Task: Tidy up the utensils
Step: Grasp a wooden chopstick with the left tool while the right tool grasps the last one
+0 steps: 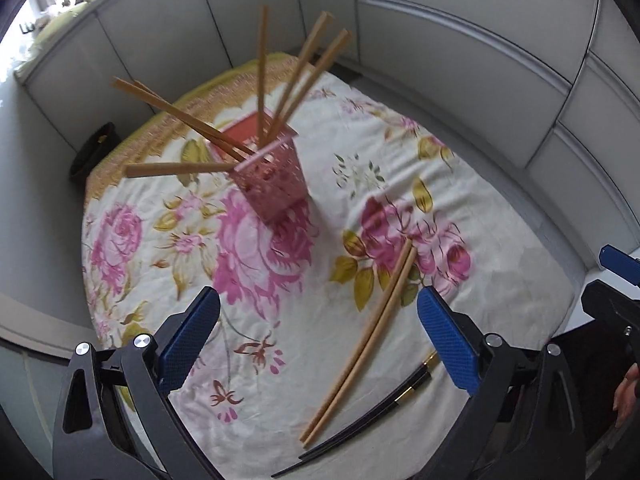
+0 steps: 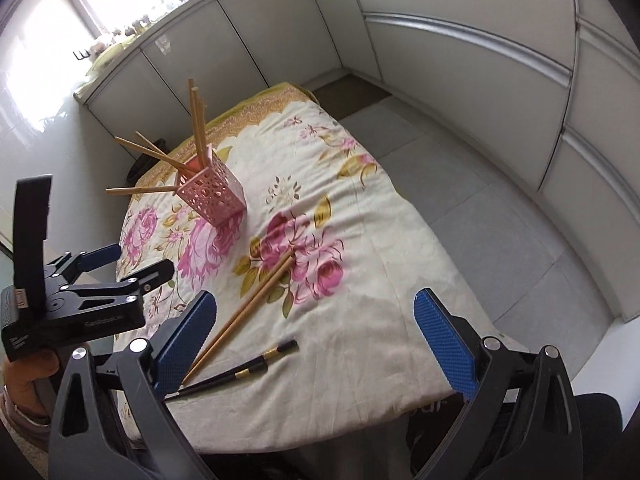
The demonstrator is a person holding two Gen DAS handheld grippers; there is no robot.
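Left wrist view shows our left gripper (image 1: 318, 340) spread wide and empty; wooden chopsticks (image 1: 360, 340) and black chopsticks (image 1: 376, 420) lie between its fingers, the pink holder (image 1: 272, 184) ahead. Our right gripper (image 2: 314, 342) gapes empty above both pairs.

Floral-cloth table (image 2: 360, 240); pink holder (image 2: 212, 196) upright; wooden chopstick pair (image 2: 244, 312) beside black pair (image 2: 240, 372).

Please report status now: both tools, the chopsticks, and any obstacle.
Left tool open, right tool open, both empty. Wooden pair and black pair lie on cloth; pink holder has several. Nothing blocks them.
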